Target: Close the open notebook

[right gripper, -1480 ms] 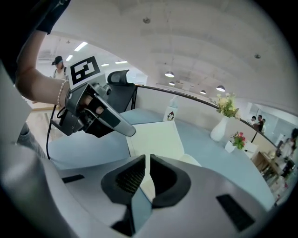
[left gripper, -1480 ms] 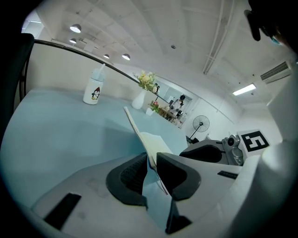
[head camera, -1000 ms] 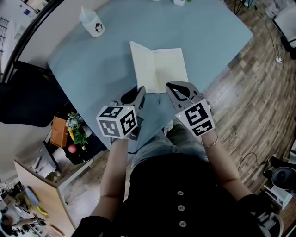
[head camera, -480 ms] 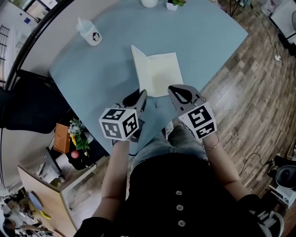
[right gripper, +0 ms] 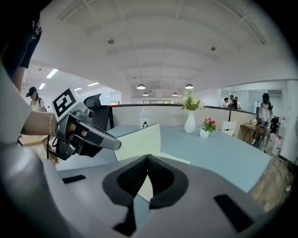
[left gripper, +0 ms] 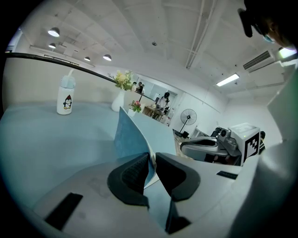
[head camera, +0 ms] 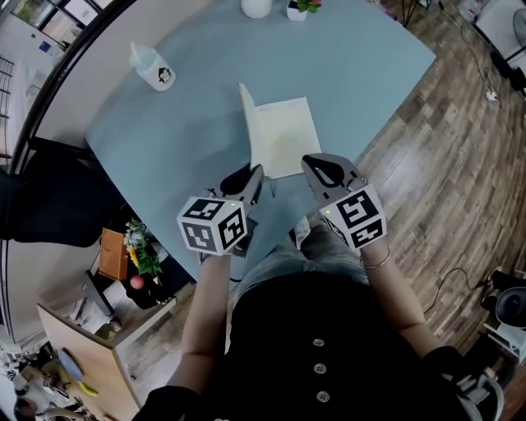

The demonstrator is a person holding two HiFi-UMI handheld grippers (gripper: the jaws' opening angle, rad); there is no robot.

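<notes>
The open notebook (head camera: pixel 284 137) lies on the blue table (head camera: pixel 181 131) with cream pages showing. Its left cover (head camera: pixel 247 123) stands nearly upright. My left gripper (head camera: pixel 254 175) is shut on the near corner of that cover; in the left gripper view the blue cover (left gripper: pixel 132 135) runs up from between the pads of the left gripper (left gripper: pixel 152 163). My right gripper (head camera: pixel 316 164) is shut with nothing in it, just off the notebook's near right corner. In the right gripper view the right gripper (right gripper: pixel 148 161) faces the raised cream page (right gripper: pixel 139 139), with the left gripper (right gripper: pixel 88 134) beside it.
A white bottle with a penguin (head camera: pixel 152 69) stands at the table's far left. A white vase (head camera: pixel 256 6) and a small potted plant (head camera: pixel 299 7) stand at the far edge. The table's near edge is just below both grippers, with wood floor (head camera: pixel 444 164) to the right.
The notebook's left cover has swung up from low and slanted to nearly upright, held by the left gripper. The right gripper has stayed beside the near right corner.
</notes>
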